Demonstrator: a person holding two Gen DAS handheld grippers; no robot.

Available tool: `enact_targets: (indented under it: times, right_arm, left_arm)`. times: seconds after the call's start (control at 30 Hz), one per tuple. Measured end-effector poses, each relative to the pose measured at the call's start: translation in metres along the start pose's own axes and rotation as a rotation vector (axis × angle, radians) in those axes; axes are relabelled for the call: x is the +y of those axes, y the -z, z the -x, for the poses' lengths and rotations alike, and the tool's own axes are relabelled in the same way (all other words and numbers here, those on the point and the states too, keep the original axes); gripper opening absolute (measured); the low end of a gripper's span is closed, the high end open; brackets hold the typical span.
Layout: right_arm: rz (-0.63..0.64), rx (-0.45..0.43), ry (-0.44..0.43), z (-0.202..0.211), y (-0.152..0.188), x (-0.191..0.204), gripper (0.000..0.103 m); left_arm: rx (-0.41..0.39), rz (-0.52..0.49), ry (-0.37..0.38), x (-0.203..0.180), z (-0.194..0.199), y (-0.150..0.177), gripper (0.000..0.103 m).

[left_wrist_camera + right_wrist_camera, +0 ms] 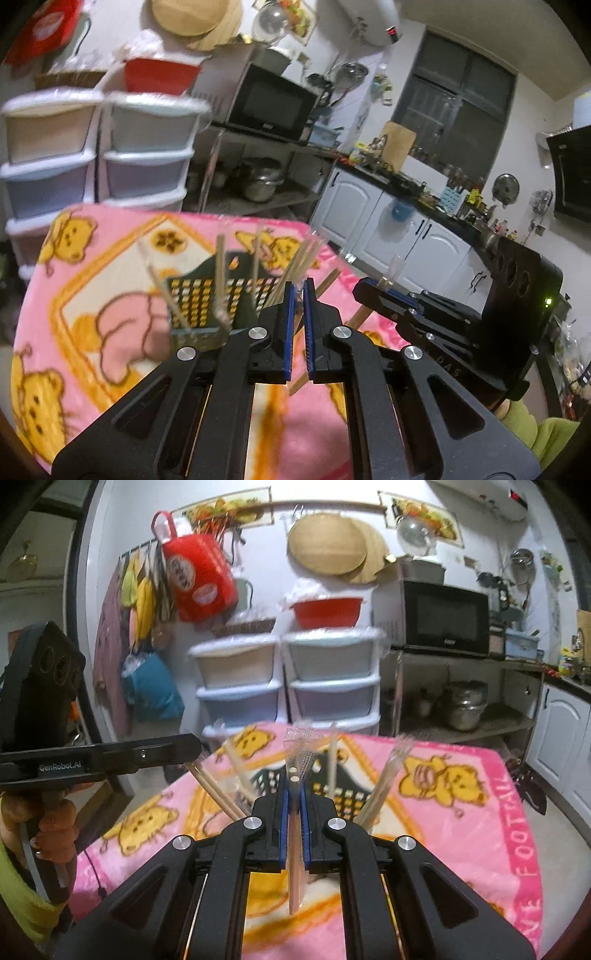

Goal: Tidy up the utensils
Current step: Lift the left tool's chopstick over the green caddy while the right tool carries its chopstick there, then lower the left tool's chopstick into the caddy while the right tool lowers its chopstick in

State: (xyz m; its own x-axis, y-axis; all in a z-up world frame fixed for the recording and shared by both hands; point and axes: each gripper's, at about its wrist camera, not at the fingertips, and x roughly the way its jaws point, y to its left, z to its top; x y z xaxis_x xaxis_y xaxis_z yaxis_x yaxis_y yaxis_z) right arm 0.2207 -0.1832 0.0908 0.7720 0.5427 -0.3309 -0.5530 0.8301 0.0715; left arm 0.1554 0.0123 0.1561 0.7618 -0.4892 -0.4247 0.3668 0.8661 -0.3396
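Observation:
A dark perforated basket (192, 299) (343, 794) stands on the pink cartoon blanket (110, 258) (461, 812), with several wrapped chopstick pairs leaning upright in it. My left gripper (299, 291) (195, 746) is shut on a wrapped pair of chopsticks (327, 284) (218, 797) that slants through its blue pads, above the blanket and next to the basket. My right gripper (294, 786) (369, 288) is shut on another wrapped pair (294, 867) (391, 273), whose clear wrapper sticks up past the fingertips. Both grippers hover over the near side of the basket, left of one another.
Behind the table stand stacks of plastic drawers (144, 147) (332, 672). A microwave (273, 99) (443, 616) sits on a metal shelf with pots below. White cabinets (369, 206) run along the right. A person's hand (55, 819) grips the left tool.

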Motion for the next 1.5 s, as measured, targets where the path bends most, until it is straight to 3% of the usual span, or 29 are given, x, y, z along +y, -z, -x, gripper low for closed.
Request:
enact_targets:
  times: [0.53,0.9,1.5]
  right_arm:
    - [0.003,-0.181,0.047,0.036,-0.050,-0.013,0.006]
    - [0.010,-0.258,0.063,0.024,-0.078,-0.018,0.006]
    - [0.004,-0.101,0.116,-0.061,-0.043,-0.026,0.006]
  left_arm:
    - [-0.127,-0.081,-0.027,-0.025,0.016,-0.053,0.003]
    - [-0.171,-0.085,-0.096,-0.012,0.023,-0.072,0.003]
    - [-0.058,-0.043,-0.152,0.020,-0.025,-0.040,0.003]
